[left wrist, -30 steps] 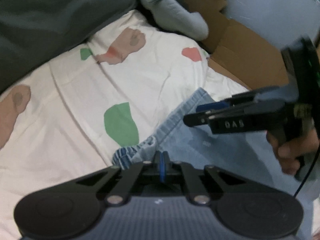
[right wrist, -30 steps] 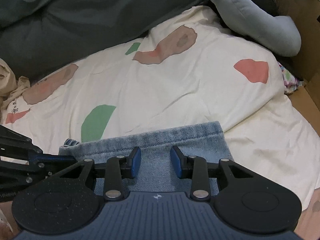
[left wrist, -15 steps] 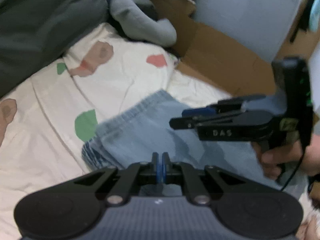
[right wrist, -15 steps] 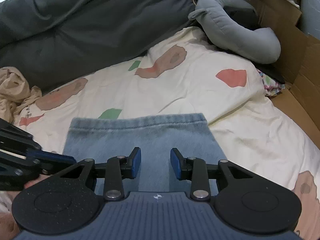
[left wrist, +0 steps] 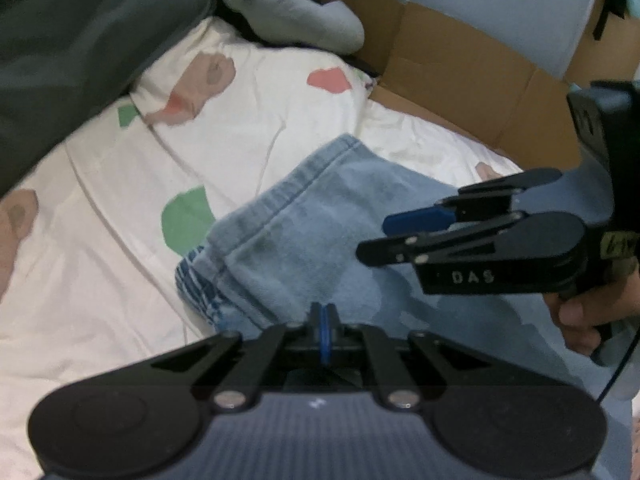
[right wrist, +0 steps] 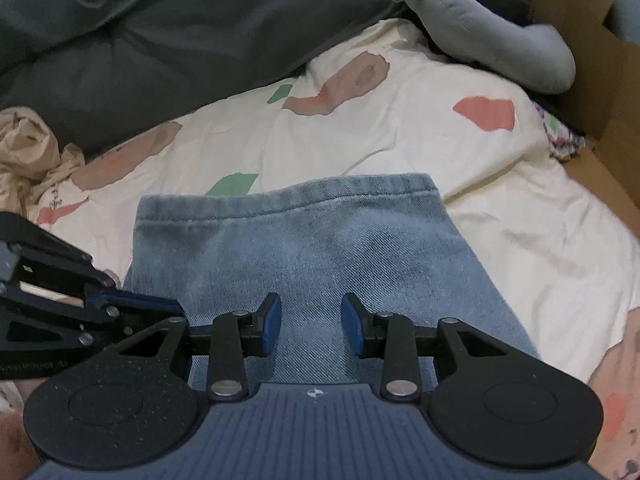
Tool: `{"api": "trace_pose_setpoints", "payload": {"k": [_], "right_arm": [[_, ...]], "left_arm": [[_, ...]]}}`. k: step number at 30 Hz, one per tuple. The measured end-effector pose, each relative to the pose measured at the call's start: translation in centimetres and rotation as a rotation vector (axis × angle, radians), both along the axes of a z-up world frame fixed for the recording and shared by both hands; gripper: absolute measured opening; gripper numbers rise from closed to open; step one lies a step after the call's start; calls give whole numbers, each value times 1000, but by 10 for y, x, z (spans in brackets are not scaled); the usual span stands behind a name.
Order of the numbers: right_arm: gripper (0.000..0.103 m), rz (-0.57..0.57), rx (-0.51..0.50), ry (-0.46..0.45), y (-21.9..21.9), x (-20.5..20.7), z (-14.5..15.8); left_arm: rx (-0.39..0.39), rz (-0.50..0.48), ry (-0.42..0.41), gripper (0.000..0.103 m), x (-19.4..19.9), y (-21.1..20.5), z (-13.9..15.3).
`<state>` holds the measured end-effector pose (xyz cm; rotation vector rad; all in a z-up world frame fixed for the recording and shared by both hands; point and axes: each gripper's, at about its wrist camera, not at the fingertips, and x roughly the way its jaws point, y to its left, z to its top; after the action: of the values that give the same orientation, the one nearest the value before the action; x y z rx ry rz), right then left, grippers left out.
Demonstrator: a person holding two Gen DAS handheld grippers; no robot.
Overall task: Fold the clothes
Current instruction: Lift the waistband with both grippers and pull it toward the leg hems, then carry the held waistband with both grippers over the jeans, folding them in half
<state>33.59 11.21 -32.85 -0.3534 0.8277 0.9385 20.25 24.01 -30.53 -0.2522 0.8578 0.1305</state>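
- Here, a white bedsheet with green, pink and brown patches covers the bed.
- The faded blue denim garment lies flat on that sheet, hem farthest from the cameras.
- The left claw is clamped shut at the denim's side edge.
- The right claw hovers over the denim, pads apart, gripping nothing.

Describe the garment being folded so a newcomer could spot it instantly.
Start from the white bedspread with coloured patches. On its near part, below both tongs, lies the light blue denim garment. It is the only blue, twill-textured cloth with a stitched hem.
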Motion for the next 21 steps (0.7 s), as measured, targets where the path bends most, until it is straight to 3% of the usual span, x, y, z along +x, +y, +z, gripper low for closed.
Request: {"api": "trace_pose_setpoints", "payload": {"k": [6,15,21], "right_arm": [[40,-13,15,-3,-19,-2,12],[40,-60,0,30,-44,1,6],[40,-69,-67,30,-57,-3,-8]], "left_arm": [[11,-14,-26,3,-18,1,11],[7,39,7,3,-14,21,-15],[61,-24,19,3,-12,20,-22]]}}
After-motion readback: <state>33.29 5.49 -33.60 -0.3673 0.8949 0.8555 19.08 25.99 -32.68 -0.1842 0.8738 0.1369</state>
